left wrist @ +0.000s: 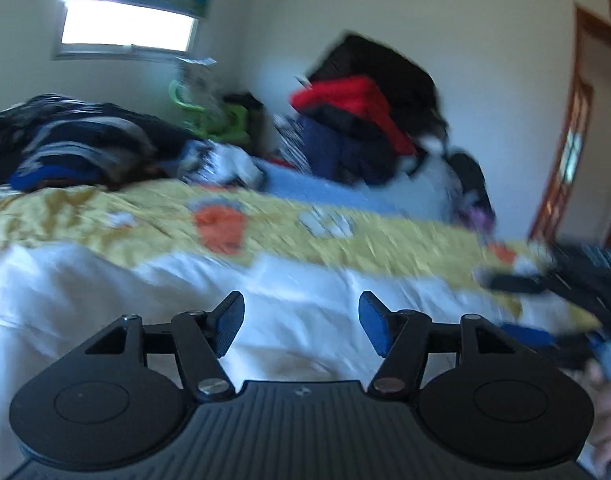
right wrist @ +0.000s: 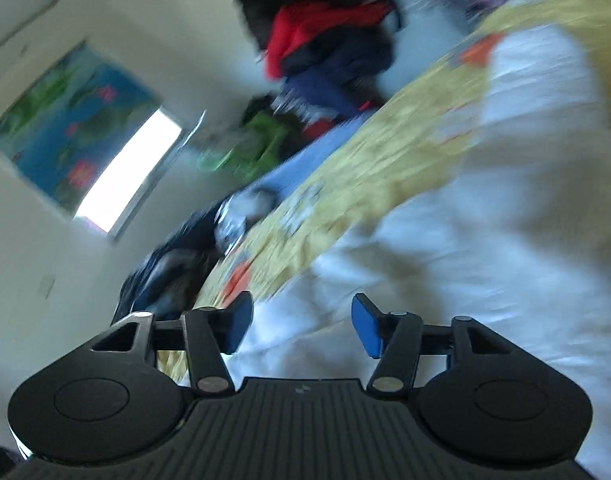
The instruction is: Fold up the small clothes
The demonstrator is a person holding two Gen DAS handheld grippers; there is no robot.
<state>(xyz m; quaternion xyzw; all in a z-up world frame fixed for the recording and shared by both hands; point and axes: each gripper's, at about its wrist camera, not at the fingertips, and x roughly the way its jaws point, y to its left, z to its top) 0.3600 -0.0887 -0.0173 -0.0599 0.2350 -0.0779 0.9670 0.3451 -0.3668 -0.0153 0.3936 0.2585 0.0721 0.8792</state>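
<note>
A white garment [left wrist: 185,292] lies spread on the bed over a yellow patterned bedspread [left wrist: 265,216]. My left gripper [left wrist: 301,326] is open and empty, low over the white cloth. The right gripper shows at the right edge of the left wrist view [left wrist: 545,308], blurred. In the right wrist view the scene is tilted and blurred. My right gripper [right wrist: 301,324] is open and empty above the white garment [right wrist: 485,220], with the yellow bedspread [right wrist: 365,160] beyond it.
A pile of dark striped clothes [left wrist: 73,148] lies at the back left of the bed. A heap of red, navy and black clothes [left wrist: 361,120] stands at the back. Green hangers [left wrist: 209,116] lie near the window [left wrist: 125,28]. A wooden door [left wrist: 573,148] is on the right.
</note>
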